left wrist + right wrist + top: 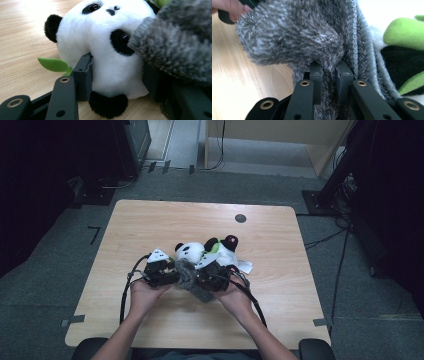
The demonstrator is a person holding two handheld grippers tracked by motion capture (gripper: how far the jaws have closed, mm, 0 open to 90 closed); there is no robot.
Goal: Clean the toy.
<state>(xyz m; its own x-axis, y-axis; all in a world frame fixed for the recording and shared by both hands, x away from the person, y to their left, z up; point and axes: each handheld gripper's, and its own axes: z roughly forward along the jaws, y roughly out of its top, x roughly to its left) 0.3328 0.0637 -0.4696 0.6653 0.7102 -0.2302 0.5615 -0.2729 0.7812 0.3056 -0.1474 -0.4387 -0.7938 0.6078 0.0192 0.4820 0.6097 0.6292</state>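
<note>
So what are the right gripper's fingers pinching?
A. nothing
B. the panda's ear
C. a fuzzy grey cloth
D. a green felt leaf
C: in the right gripper view the right gripper has its fingers closed on a fold of the fuzzy grey cloth.

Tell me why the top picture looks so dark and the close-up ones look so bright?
High view: dim and slightly soft, the room's edges almost black, only the table lit. Left gripper view: the panda is sharp, its white fur glary, the grey fluffy cloth slightly soft. Right gripper view: the cloth's fibres are crisp near the right gripper, but the top right corner is washed out white.
</note>
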